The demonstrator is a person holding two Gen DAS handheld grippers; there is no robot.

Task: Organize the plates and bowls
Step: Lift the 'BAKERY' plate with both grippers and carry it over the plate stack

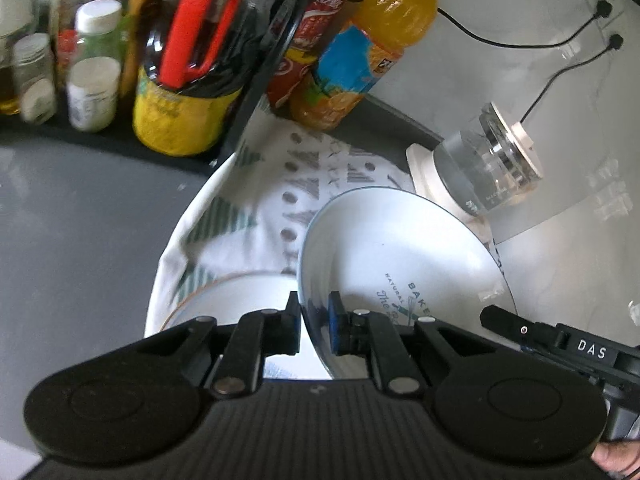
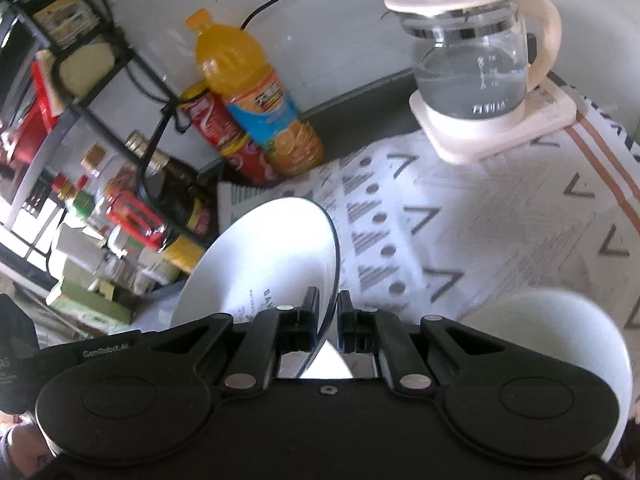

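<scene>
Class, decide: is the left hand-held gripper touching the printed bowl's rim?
Touching. The left wrist view shows the left hand-held gripper with both pads pressed against the printed bowl rim.

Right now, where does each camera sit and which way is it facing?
Left wrist: behind the left tongs, looking toward the bottle rack; they pinch the printed bowl; a fingertip shows bottom right.
Right wrist: behind the right tongs, facing the kettle, straddling the bowl's rim.
Shared: bowl, kettle, orange juice bottle.
</scene>
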